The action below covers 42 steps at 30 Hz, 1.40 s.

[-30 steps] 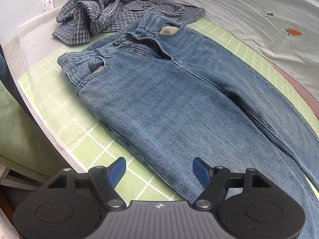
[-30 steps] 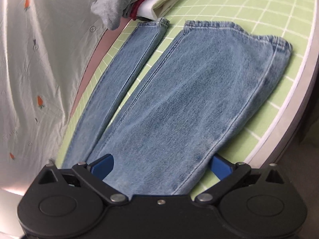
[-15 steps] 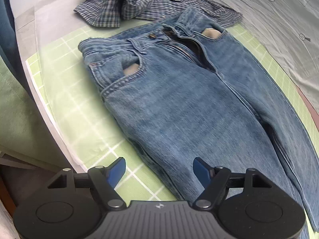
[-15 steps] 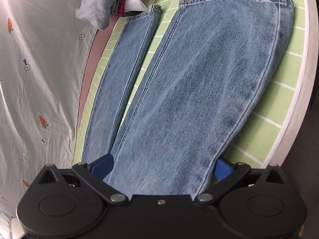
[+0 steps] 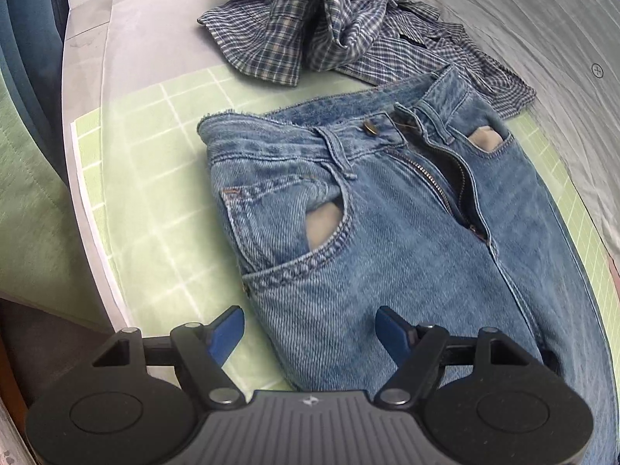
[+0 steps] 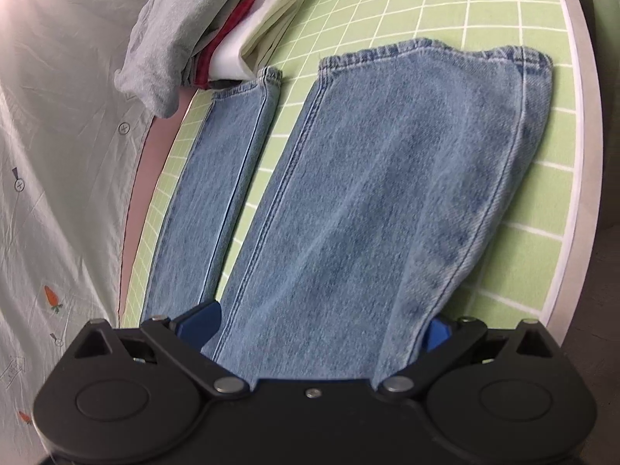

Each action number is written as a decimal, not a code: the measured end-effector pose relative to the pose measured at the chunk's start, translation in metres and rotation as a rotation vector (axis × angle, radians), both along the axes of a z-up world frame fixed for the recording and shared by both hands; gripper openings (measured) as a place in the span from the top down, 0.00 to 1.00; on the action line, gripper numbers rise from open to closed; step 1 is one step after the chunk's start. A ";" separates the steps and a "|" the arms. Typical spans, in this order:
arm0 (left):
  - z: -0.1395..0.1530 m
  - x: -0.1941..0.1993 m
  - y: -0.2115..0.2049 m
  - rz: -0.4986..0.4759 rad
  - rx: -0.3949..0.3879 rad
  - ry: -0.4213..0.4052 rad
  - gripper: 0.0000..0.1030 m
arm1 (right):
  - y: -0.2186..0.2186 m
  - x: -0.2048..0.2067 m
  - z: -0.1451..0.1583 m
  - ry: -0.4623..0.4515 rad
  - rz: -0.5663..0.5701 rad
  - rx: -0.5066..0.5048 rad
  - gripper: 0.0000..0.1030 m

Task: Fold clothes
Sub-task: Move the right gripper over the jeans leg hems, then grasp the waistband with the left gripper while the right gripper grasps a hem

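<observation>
Blue jeans [image 5: 387, 240] lie flat on a green grid mat [image 5: 147, 178], fly open, waistband at the far end of the left wrist view. My left gripper [image 5: 310, 329] is open and hovers over the hip just below the front pocket. In the right wrist view the two jeans legs [image 6: 372, 201] run away toward their hems. My right gripper [image 6: 321, 325] is open with its blue fingers either side of the wider leg, low over the cloth.
A crumpled plaid shirt [image 5: 329, 27] lies beyond the waistband. A stack of folded clothes [image 6: 209, 23] sits past the narrower leg's hem. A carrot-print sheet [image 6: 58, 155] covers the far side. The table edge [image 6: 577, 155] runs along the near side.
The left gripper has moved along the jeans toward the waistband, from the thigh to the pocket. The right gripper has shifted a little; both stayed open.
</observation>
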<state>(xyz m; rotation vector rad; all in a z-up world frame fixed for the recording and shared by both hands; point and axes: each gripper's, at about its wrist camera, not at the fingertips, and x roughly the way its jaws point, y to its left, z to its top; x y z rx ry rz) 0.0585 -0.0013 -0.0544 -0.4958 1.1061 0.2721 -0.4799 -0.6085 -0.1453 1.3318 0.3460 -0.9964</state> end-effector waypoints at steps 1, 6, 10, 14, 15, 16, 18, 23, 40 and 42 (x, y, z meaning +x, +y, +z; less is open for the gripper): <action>0.000 0.003 0.001 0.007 0.001 -0.003 0.27 | -0.003 -0.001 0.001 0.018 -0.021 -0.011 0.00; 0.001 0.010 0.005 0.017 0.007 -0.014 0.29 | -0.024 -0.016 -0.002 0.079 -0.129 -0.039 0.01; 0.003 0.011 0.007 0.013 0.021 -0.021 0.55 | -0.035 -0.023 -0.004 0.113 -0.187 -0.036 0.12; 0.006 0.008 0.008 -0.026 0.019 -0.039 0.69 | -0.041 -0.031 -0.008 0.109 -0.191 -0.028 0.76; 0.007 0.006 0.008 -0.028 0.021 -0.045 0.72 | -0.040 -0.034 -0.009 0.123 -0.184 -0.025 0.86; 0.009 0.005 0.008 -0.024 0.024 -0.050 0.75 | -0.039 -0.037 -0.008 0.129 -0.181 -0.027 0.91; 0.014 0.002 0.006 -0.012 0.042 -0.063 0.78 | -0.036 -0.044 -0.008 0.117 -0.185 -0.036 0.95; 0.050 -0.010 -0.003 -0.030 0.144 -0.144 0.81 | -0.025 -0.064 0.001 0.079 -0.206 -0.071 0.96; 0.119 0.010 -0.024 -0.033 0.204 -0.265 0.82 | -0.046 -0.012 0.086 0.019 -0.114 -0.331 0.96; 0.131 0.019 -0.030 -0.018 0.175 -0.304 0.82 | -0.053 0.000 0.091 0.019 -0.104 -0.352 0.96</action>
